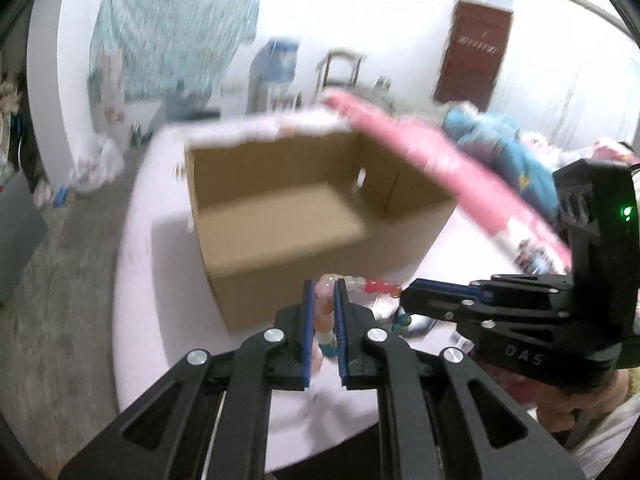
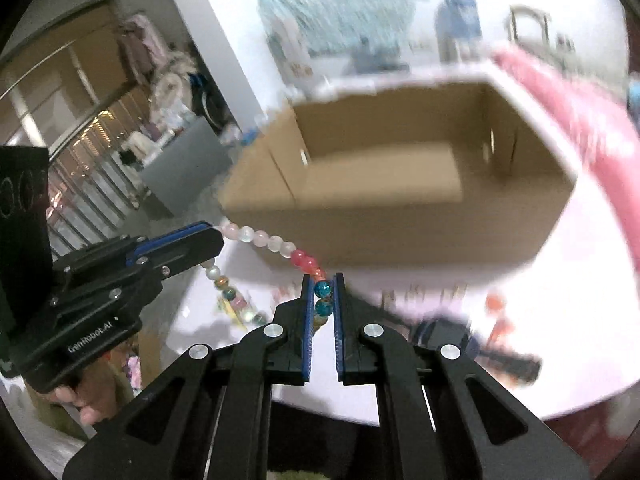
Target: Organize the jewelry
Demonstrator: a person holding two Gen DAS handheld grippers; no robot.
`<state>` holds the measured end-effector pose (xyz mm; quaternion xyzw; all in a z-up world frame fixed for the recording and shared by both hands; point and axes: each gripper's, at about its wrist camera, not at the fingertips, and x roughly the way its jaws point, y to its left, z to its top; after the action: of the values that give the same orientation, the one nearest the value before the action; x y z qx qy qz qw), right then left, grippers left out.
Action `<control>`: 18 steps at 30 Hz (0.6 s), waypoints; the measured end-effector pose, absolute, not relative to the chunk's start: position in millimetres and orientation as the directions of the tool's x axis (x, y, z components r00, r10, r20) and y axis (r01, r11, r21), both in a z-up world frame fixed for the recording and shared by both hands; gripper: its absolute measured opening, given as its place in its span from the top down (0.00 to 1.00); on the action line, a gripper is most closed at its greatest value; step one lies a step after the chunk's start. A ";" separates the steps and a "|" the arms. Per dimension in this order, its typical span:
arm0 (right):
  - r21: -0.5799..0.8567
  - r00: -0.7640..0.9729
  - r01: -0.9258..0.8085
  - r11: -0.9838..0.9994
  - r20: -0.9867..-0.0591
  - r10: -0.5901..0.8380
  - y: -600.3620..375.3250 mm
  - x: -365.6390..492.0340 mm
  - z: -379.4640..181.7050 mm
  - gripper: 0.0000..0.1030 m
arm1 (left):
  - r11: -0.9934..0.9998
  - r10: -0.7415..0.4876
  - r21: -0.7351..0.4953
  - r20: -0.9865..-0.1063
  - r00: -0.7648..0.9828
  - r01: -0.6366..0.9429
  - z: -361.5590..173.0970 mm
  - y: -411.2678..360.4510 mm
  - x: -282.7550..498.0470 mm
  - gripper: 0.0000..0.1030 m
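Between gripped ends, bead string (image 2: pixel 276 243) blurred

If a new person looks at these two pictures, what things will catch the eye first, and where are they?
First comes the string of coloured beads, stretched between the two grippers: the left gripper and the right gripper are each shut on one part of it, above the white table. Right behind it stands an open cardboard box, and nothing can be seen inside it. A pink strip runs along the box's right side.
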<state>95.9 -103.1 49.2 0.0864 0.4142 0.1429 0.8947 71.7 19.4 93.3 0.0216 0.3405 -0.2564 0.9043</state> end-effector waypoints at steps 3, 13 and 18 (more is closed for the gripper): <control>0.233 0.684 -0.256 0.938 -0.642 0.346 -106.2 113.5 97.4 0.93 | 0.858 -0.470 -0.107 -0.557 0.685 0.502 128.1 16.7 78.6 0.91; 0.386 0.473 -0.263 0.884 -0.747 0.467 -127.2 267.0 83.1 0.93 | 0.901 -0.389 -0.141 -0.683 0.619 0.411 127.4 -7.2 232.7 0.91; 0.451 0.264 -0.196 0.871 -0.831 0.490 -118.1 328.9 30.7 0.93 | 0.936 -0.262 -0.075 -0.799 0.541 0.343 84.8 -17.9 286.6 0.91</control>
<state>328.9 -118.1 30.7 0.1296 0.5659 0.2188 0.7843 286.6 -17.9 84.8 0.0453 0.4467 -0.1727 0.8767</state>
